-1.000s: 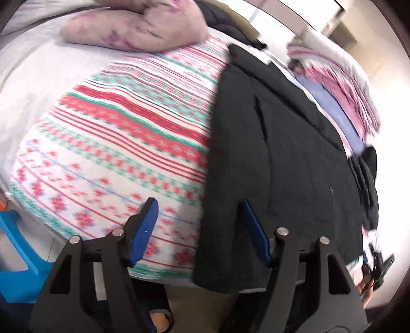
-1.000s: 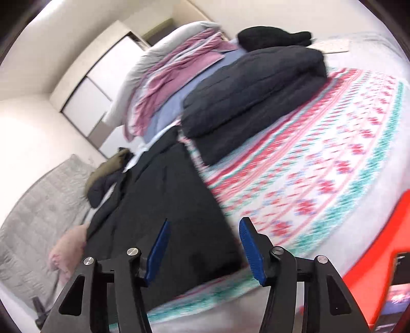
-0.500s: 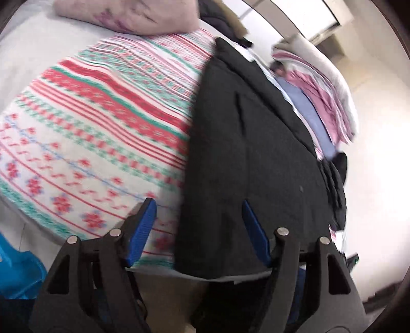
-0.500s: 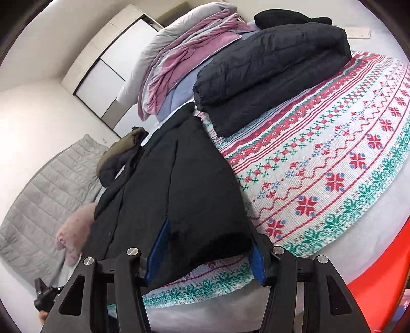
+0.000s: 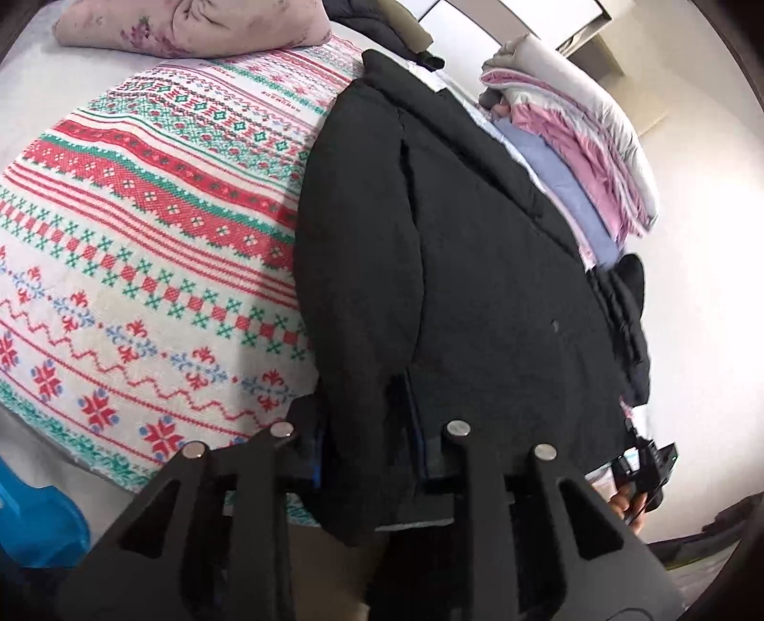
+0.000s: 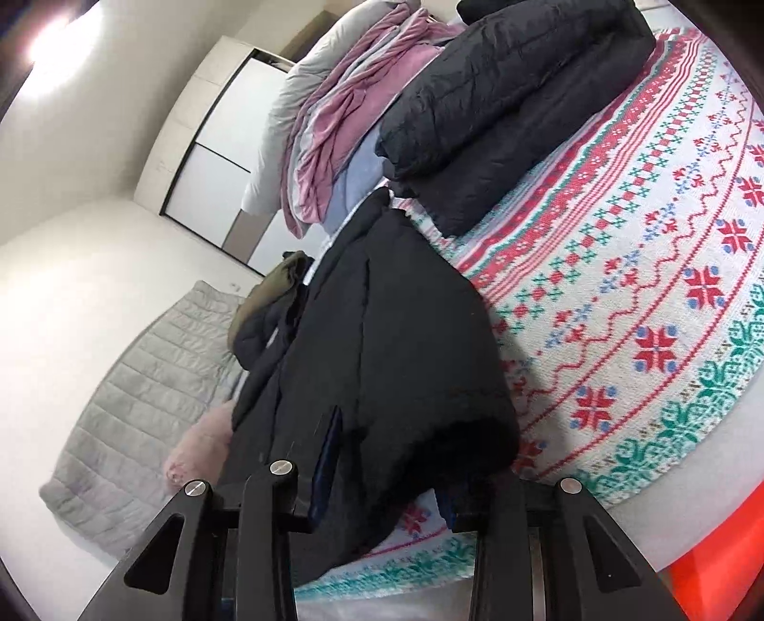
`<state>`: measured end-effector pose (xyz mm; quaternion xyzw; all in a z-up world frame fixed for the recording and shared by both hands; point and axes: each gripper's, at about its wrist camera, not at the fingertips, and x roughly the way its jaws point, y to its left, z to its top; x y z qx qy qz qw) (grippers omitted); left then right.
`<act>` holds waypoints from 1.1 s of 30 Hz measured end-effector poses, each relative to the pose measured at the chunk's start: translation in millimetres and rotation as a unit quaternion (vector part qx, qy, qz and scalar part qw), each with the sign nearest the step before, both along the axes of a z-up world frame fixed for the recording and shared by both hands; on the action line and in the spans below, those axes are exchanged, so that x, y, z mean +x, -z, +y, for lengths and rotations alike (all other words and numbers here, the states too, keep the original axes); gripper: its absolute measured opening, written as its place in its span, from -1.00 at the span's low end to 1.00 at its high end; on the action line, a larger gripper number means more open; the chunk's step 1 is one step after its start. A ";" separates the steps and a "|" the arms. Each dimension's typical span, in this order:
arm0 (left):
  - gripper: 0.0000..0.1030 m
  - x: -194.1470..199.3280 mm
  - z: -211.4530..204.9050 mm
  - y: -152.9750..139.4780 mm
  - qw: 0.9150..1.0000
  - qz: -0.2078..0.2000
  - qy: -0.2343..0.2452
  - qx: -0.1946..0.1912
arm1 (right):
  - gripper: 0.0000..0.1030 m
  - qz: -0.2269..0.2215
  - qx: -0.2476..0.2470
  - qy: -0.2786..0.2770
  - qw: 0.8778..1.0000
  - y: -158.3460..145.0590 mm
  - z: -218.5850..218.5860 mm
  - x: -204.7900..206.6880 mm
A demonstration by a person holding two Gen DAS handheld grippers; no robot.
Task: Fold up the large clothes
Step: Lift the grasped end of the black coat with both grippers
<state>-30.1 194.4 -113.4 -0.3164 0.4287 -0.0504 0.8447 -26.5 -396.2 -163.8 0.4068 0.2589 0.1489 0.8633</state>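
Note:
A long black coat lies stretched out on a red, green and white patterned blanket over the bed. Its hem hangs at the near bed edge. My left gripper is shut on the coat's left hem corner, with black cloth bunched between its blue pads. In the right wrist view the same coat runs away from me. My right gripper is closing around the coat's right hem corner, and the cloth fills the gap and hides the fingertips.
A folded dark puffer jacket lies on the blanket beyond the coat. Pink and grey bedding is piled at the back. A pink pillow lies far left. A blue object sits below the bed edge.
Both grippers moved forward onto the coat's hem. The left jaws closed from wide open onto the cloth. The right jaws narrowed around the other corner.

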 end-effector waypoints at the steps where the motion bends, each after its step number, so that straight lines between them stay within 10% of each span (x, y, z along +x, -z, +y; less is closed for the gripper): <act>1: -0.66 0.0 0.3 -2.1 1.000 -0.007 -0.003 0.000 | -0.32 -0.005 0.004 0.001 1.000 -1.7 1.6 0.4; 8: -0.42 4.6 -12.0 -8.3 1.000 -0.015 0.000 0.015 | -0.38 0.006 0.027 0.012 1.000 5.3 -0.8 5.3; 14: -0.80 3.2 -16.1 -22.5 0.998 -0.041 0.000 0.045 | -0.81 0.009 0.015 0.030 0.999 -2.0 6.2 7.2; 25: -0.86 -26.5 11.8 -113.5 0.985 -0.157 -0.065 -0.023 | -0.89 -0.067 0.019 0.051 0.996 -137.4 47.3 -11.8; 33: -0.86 -92.9 30.6 -178.5 0.972 -0.199 -0.109 -0.057 | -0.89 -0.099 0.020 0.056 0.993 -180.9 62.9 -70.7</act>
